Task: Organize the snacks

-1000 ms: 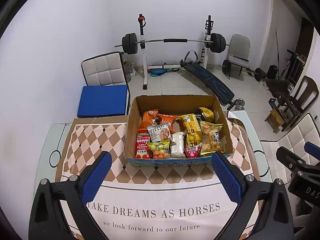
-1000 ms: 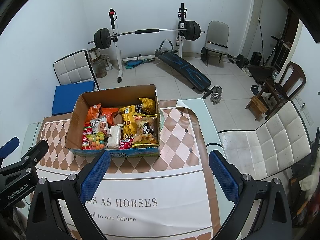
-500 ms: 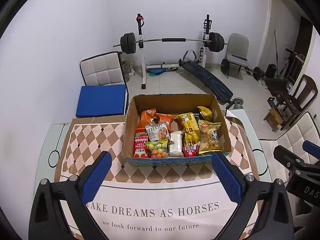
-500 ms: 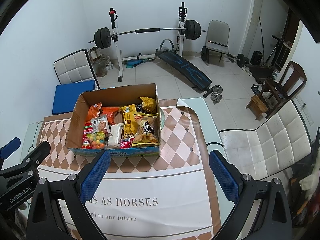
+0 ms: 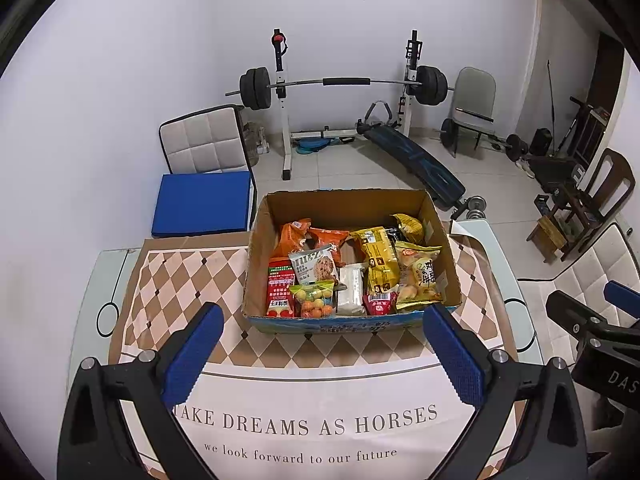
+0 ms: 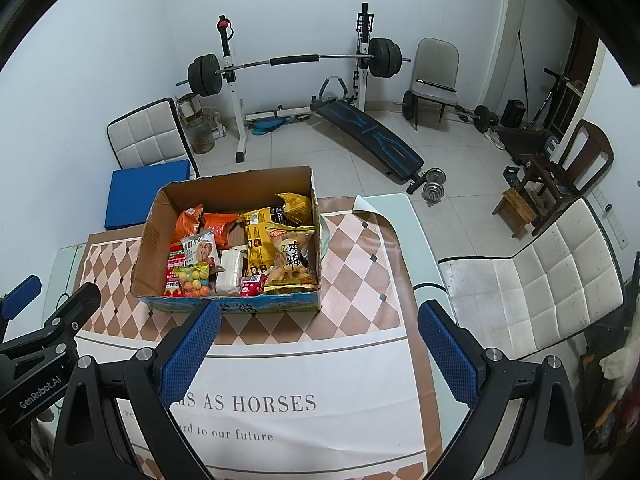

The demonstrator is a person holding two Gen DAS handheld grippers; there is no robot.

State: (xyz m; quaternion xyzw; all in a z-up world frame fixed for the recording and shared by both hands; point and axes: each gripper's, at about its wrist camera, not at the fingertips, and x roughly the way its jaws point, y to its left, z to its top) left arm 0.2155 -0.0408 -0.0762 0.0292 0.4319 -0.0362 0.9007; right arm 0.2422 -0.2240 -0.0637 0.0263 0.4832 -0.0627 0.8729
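Note:
An open cardboard box (image 5: pixel 340 206) (image 6: pixel 236 188) stands on the table at the far side of the checkered cloth, packed with snack packets. Orange bags (image 5: pixel 294 234) lie at the back, yellow bags (image 5: pixel 376 264) on the right, a red packet (image 5: pixel 280 292) and a bag of coloured candy balls (image 5: pixel 314 300) at the front. My left gripper (image 5: pixel 322 350) hangs open in front of the box, with nothing between its blue pads. My right gripper (image 6: pixel 318 348) is open too, in front of the box's right end, holding nothing.
A cloth with printed words (image 5: pixel 304 424) covers the glass table (image 5: pixel 94 280). White padded chairs (image 6: pixel 532 280) (image 5: pixel 202 142) stand right of the table and beyond it. A weight bench and barbell rack (image 5: pixel 344 84) fill the floor behind, with wooden chairs (image 6: pixel 568 168) at far right.
Both grippers have drifted slightly, so the box sits a little differently in each view. Nothing was grasped or released.

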